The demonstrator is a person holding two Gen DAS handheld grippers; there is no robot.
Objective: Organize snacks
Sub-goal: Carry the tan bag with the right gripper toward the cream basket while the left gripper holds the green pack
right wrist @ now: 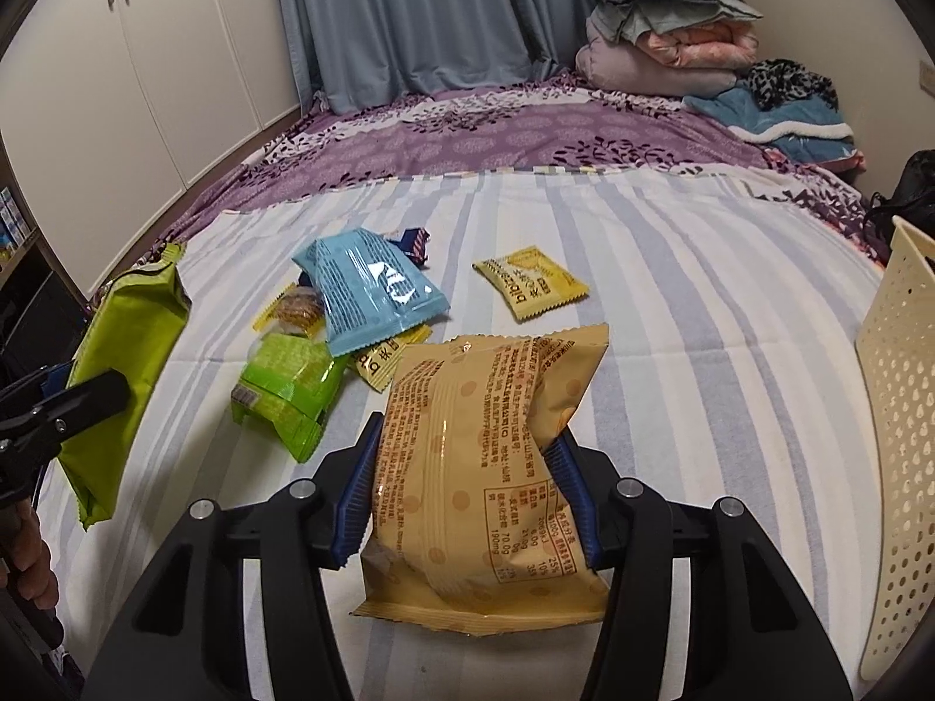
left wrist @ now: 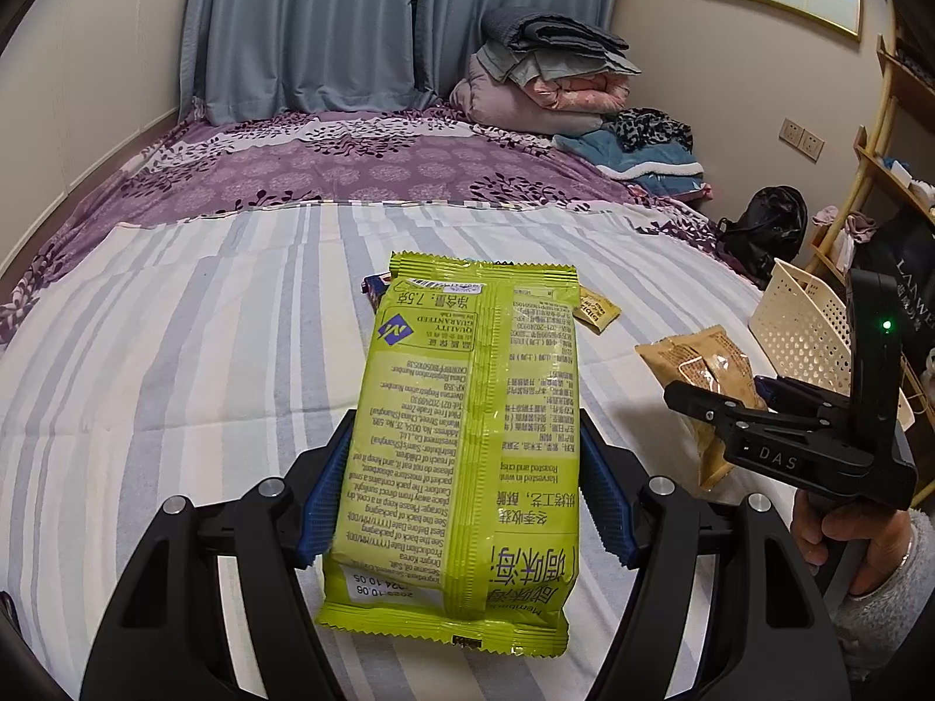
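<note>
Both grippers have a snack each, held up over the striped bed. Left gripper jaws are clamped on the sides of the green seaweed pack, long axis pointing away from the camera, print upside down. Right gripper jaws pinch the tan snack bag, lengthwise too, with the cream basket just to its right. Other snacks sit loose on the bed.

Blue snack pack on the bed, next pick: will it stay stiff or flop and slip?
The blue snack pack looks like thin, glossy film, so probably slippery between pads. It lies puffed and propped on other packets, so likely light and floppy. Gripped by an edge it may sag; grip across the middle.
</note>
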